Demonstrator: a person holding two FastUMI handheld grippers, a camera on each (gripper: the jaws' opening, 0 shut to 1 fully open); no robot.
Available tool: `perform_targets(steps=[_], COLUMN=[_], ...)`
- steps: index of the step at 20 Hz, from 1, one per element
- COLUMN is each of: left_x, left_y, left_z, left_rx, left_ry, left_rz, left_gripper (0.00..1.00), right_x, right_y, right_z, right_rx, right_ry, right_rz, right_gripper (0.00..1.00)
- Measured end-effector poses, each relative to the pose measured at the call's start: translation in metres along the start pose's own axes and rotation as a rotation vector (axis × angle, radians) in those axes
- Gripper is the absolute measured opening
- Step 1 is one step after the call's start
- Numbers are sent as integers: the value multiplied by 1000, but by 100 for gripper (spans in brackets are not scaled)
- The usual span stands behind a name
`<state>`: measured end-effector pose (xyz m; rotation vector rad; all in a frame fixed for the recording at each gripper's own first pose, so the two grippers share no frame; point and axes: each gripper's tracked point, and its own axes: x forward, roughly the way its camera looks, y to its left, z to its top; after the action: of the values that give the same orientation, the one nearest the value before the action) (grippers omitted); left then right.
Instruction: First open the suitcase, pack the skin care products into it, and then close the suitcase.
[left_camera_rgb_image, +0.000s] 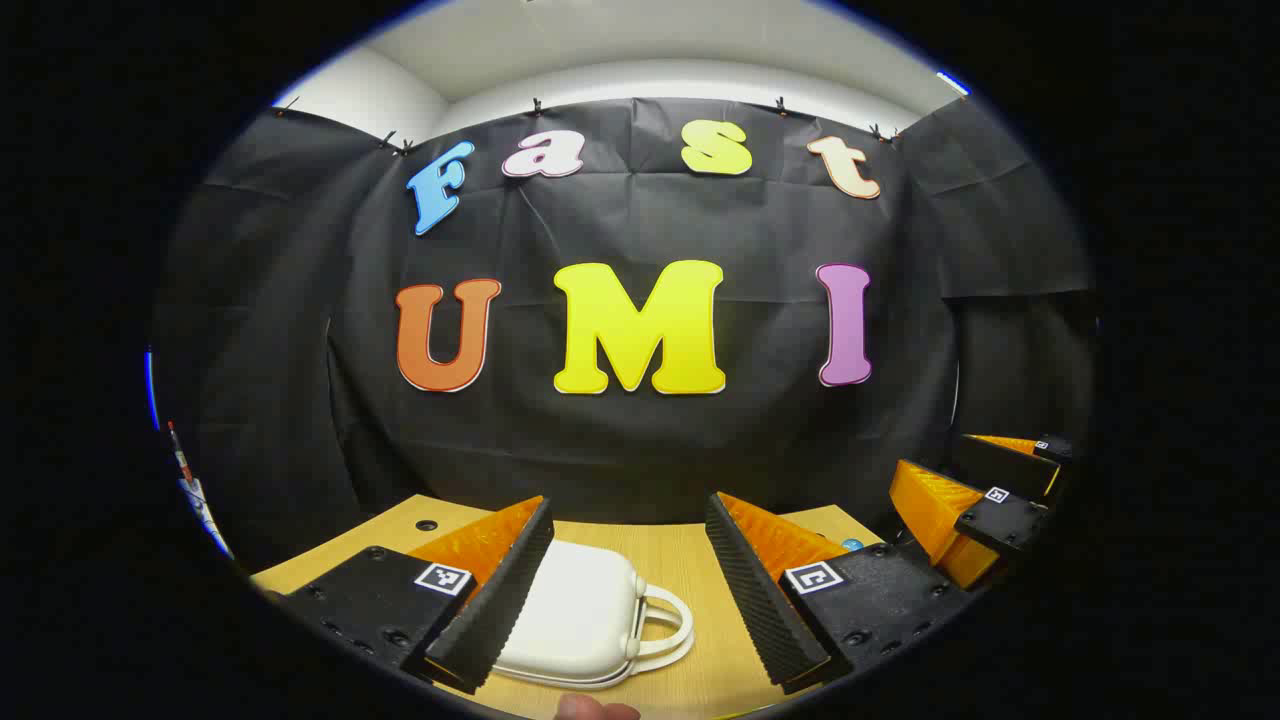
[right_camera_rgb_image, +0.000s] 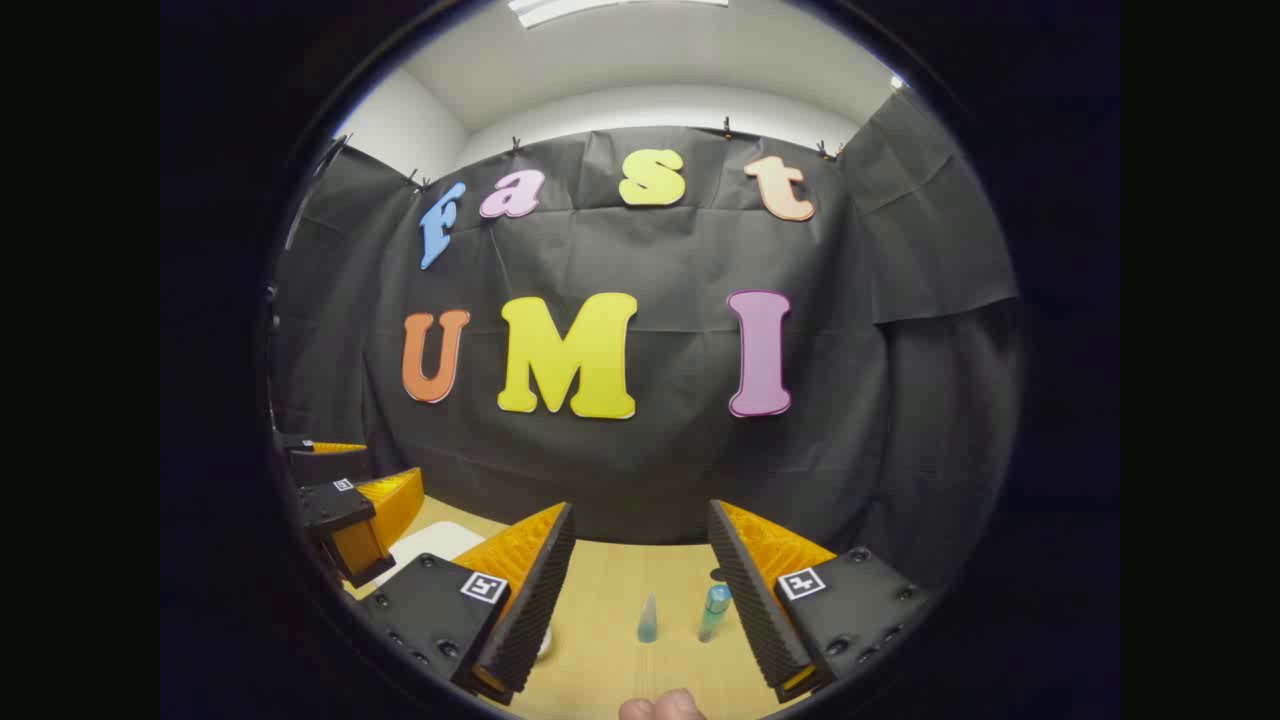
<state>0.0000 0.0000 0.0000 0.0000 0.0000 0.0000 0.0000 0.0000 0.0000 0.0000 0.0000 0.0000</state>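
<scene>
Left tool (left_camera_rgb_image: 628, 590) hangs released over the closed white suitcase (left_camera_rgb_image: 580, 625) on the table (left_camera_rgb_image: 690, 570). Right tool (right_camera_rgb_image: 640, 590) is released too, above two small skin care products (right_camera_rgb_image: 648, 620); bare table lies beyond.

White suitcase (left_camera_rgb_image: 585, 615) with white handle (left_camera_rgb_image: 668, 625), closed, lying on pale wood-grain table (left_camera_rgb_image: 690, 560) between the left gripper's (left_camera_rgb_image: 628, 590) spread fingers. Black-and-white square marker (left_camera_rgb_image: 443, 578) on each black finger mount. Ahead of the right gripper (right_camera_rgb_image: 640, 590), between its fingers: pale teal cone-shaped tube (right_camera_rgb_image: 648, 620) and translucent teal bottle (right_camera_rgb_image: 714, 610) on the same light wood. Plain black creased cloth wall (right_camera_rgb_image: 660, 470) behind; white ceiling (right_camera_rgb_image: 650, 60) above.
</scene>
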Motion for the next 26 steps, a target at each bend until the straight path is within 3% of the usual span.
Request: perform_targets(steps=[11, 18, 26], left_x=[2, 1, 17], left_y=[-2, -12, -27], left_z=[-1, -14, -67], left_rx=[-1, 27, 192], left_ry=[2, 18, 118], left_rz=[7, -22, -87], left_gripper=[98, 98, 98], right_x=[1, 5, -1], right_y=[3, -12, -59], right_z=[3, -5, -35], right_rx=[-18, -21, -52], right_ry=[0, 14, 71], right_rz=[42, 20, -53], right_gripper=[79, 79, 80])
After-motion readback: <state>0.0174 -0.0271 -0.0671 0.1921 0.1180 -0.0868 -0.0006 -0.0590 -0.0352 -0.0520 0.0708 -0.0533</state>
